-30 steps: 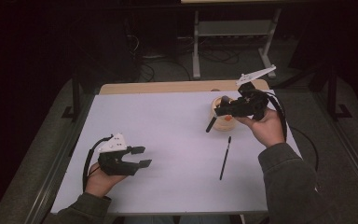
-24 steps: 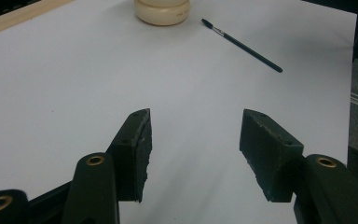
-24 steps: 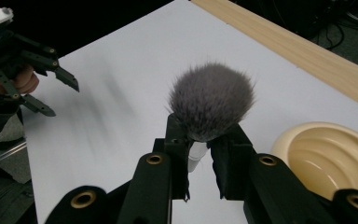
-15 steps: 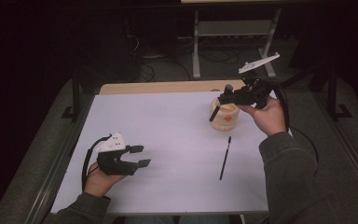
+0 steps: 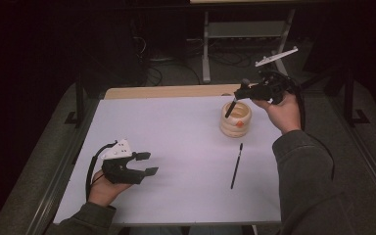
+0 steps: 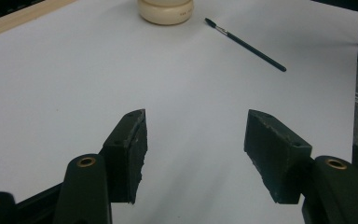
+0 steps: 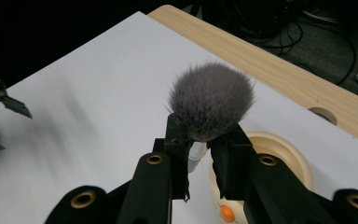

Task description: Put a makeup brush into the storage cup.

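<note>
My right gripper (image 5: 240, 90) is shut on a fluffy grey makeup brush (image 5: 231, 108) just under its bristle head (image 7: 211, 100). The dark handle slants down into the mouth of a cream ribbed holder (image 5: 235, 120) at the back right of the white table. In the right gripper view the holder (image 7: 284, 149) lies right under the jaws. A thin black brush (image 5: 236, 166) lies flat on the table in front of the holder. My left gripper (image 5: 147, 164) rests low at the front left; its jaws have just been opening and have nothing between them (image 6: 196, 140).
A white sheet (image 5: 176, 147) covers the table, with a wooden strip (image 5: 166, 91) along its far edge and a round hole (image 7: 323, 114) in that strip. Metal rails run down both sides. Cables and a stand's legs lie on the dark floor beyond.
My right hand has carried the fluffy brush up and to the right, so its handle now points into the holder. The left hand has stayed put with its jaws a little wider.
</note>
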The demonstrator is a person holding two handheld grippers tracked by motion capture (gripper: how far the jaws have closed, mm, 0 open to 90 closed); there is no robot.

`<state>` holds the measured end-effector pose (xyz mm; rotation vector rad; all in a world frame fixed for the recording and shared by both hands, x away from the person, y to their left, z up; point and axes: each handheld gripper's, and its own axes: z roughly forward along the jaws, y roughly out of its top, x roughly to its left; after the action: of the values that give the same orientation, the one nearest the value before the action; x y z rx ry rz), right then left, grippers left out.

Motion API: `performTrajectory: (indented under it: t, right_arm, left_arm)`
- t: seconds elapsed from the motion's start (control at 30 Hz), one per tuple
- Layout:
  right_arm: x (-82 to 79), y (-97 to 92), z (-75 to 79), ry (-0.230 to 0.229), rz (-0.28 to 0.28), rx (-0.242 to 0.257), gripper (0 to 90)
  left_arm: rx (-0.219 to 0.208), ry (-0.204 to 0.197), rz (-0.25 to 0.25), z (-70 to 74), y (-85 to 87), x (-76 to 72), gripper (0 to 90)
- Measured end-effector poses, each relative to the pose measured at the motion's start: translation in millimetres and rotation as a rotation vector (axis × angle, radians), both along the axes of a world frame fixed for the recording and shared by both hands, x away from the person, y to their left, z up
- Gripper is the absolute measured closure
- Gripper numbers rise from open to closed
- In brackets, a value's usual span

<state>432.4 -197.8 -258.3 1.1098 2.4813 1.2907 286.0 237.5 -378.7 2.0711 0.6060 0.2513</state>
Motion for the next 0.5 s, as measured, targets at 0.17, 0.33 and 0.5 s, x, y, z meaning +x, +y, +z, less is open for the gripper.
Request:
performTrajectory:
  t: [0.17, 0.33, 0.5]
  right_arm:
    - [8.2, -4.0, 2.0, 0.000, -0.028, -0.003, 75.8]
    - [13.6, -7.6, 1.6, 0.007, -0.061, 0.007, 75.9]
    - [22.2, -12.6, 0.5, 0.012, -0.096, -0.015, 75.8]
  left_arm:
    - [-0.003, 0.003, 0.004, -0.2, -0.1, 0.0, 38.9]
    - [-0.004, -0.001, 0.002, 0.3, -0.1, -0.3, 38.9]
    - [-0.003, 0.002, 0.000, 0.0, 0.1, 0.2, 38.9]
